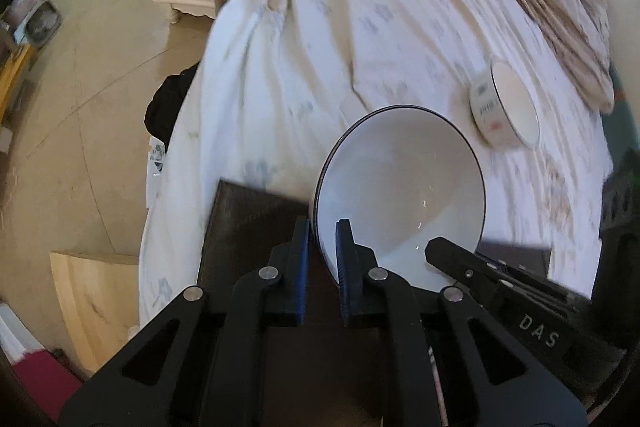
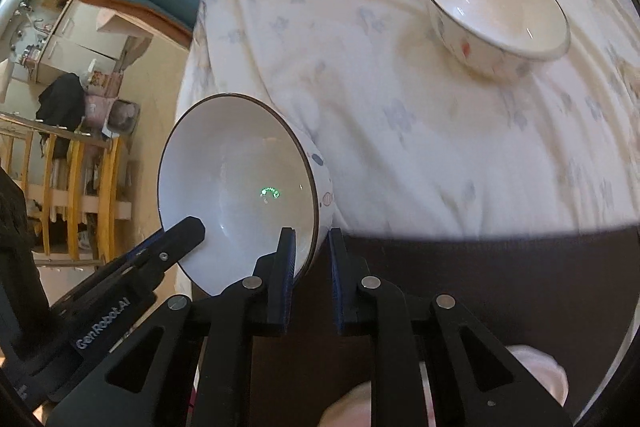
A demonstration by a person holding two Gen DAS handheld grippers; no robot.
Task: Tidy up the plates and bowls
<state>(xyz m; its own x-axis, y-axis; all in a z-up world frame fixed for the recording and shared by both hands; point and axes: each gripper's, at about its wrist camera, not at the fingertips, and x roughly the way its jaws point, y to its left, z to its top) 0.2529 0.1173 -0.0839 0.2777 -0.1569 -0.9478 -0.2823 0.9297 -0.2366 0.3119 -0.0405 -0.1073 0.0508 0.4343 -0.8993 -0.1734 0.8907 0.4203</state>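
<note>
Here both the left tool (image 1: pixel 322 227) and right tool (image 2: pixel 311 235) clench the glossy round bowl's (image 1: pixel 404 187) thin rim.

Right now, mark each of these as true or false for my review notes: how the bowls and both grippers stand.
1. Both grippers clamp the rim of one white bowl. True: left gripper and right gripper each pinch it.
2. The held bowl is full of food. False: it looks empty.
3. A second bowl sits on the pale bedsheet. True.
4. The second bowl is stacked inside the held one. False: they are apart.
5. The held bowl has a dark rim line. True.
</note>
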